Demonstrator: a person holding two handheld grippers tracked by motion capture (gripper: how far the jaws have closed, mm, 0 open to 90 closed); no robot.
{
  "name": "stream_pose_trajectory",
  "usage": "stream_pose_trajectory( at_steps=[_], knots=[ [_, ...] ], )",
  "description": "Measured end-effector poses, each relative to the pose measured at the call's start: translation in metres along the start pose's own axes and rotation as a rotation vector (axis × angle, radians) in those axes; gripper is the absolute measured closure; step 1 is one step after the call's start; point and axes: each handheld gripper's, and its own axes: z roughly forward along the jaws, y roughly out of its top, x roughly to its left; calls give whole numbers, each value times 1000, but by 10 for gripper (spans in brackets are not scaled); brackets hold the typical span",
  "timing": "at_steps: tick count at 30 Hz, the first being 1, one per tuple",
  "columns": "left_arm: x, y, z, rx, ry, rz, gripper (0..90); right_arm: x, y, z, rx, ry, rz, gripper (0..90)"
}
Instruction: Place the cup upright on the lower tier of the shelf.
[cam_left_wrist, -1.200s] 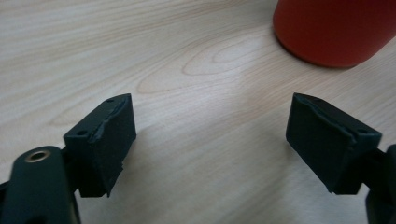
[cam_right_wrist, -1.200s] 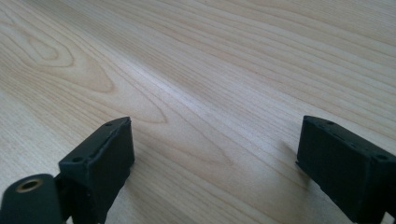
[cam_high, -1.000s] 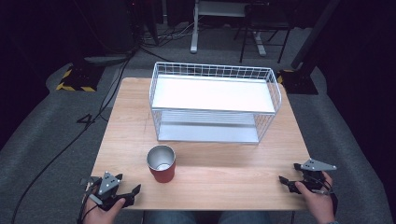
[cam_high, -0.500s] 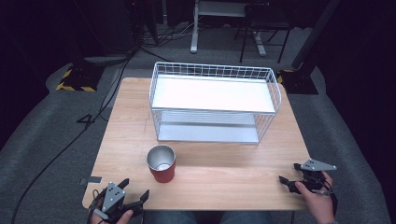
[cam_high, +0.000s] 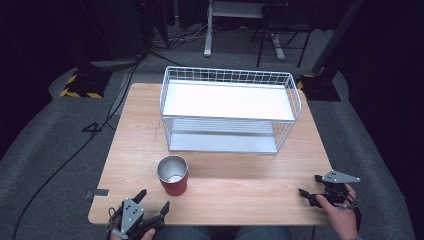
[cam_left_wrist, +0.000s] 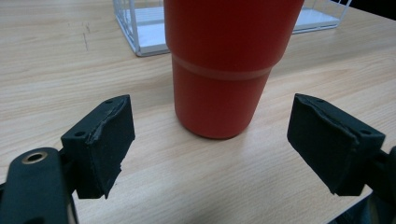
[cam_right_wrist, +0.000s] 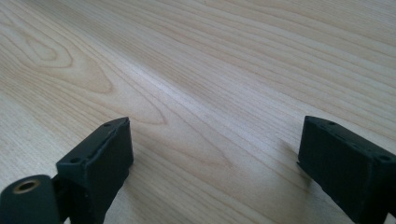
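- Left gripper (cam_high: 149, 214): sits at the table's near left corner with its jaws spread wide and nothing between them. In the left gripper view the 2 pads (cam_left_wrist: 100, 140) flank the cup from short of it, and the gap looks wider than the cup's base.
- Cup (cam_high: 173, 175): red, metal-lined and open-topped, it stands upright on the table (cam_high: 240, 170), just ahead and right of the left gripper and in front of the rack. It appears empty.
- Step in hand, as judged: closing in on the cup for a grasp. Good practice would be to advance level and straight, keep the cup centred between the pads, and close on the lower, narrower body below the ridge, so that the cup is not tipped.
- Rack (cam_high: 227, 107): white wire, with 2 shelves, beyond the cup and apart from it.
- Right gripper (cam_high: 320, 192): lies low at the table's near right edge, jaws wide apart over bare wood, well away from the cup.
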Motion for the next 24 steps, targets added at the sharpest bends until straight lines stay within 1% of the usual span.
stream_pose_trajectory(
  at_steps=[8,9,10,16,19,24],
  knots=[
    [-7,2,10,-19,-2,12,156,0,0,0,4,-5,4,85],
    [-8,3,11,-21,5,9,156,0,0,1,4,-5,4,85],
    [-9,4,13,-24,3,3,156,0,0,1,4,-5,4,83],
    [-10,8,22,-17,39,-20,156,-1,1,1,11,-9,7,61],
    [-10,10,27,-10,45,-25,155,-1,1,2,11,-10,10,52],
    [-12,13,37,19,44,-32,154,-1,1,2,12,-12,10,50]
  ],
)
